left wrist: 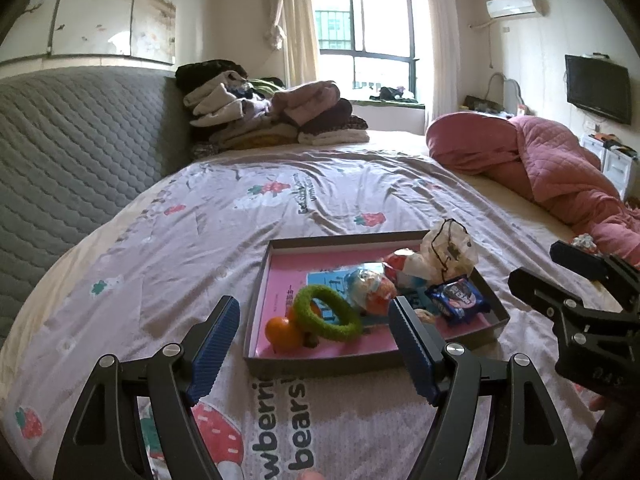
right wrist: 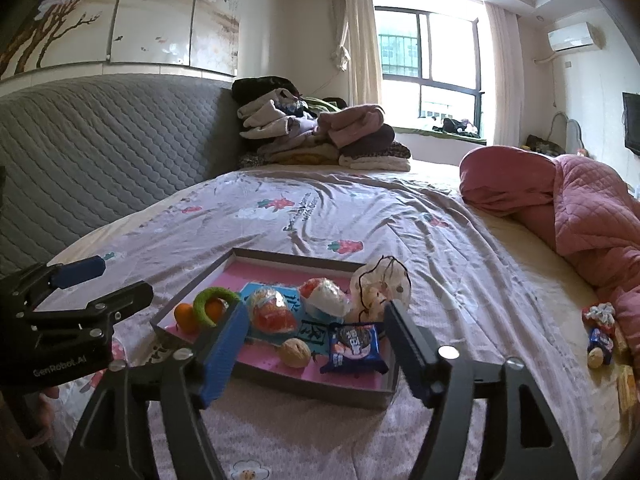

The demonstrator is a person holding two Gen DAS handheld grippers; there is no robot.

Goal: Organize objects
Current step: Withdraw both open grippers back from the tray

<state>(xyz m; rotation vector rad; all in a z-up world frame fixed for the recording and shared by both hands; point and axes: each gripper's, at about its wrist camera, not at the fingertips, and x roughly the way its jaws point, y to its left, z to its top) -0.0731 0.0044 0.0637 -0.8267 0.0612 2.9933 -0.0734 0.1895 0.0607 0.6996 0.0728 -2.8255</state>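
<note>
Here, the shallow grey cardboard tray (right wrist: 224, 266) with pink lining lies mid-bed, bare printed bedsheet (left wrist: 168, 240) on every side; left claw (left wrist: 312, 340) and right claw (right wrist: 316, 344) both gape empty at its near rim.

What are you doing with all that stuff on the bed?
A person is tidying snacks and toys into a shallow box on the bed. Both the left gripper and right gripper hover open and empty before it. Inside lie a green ring, oranges and a blue cookie pack. More snacks wait by the pink quilt.
</note>
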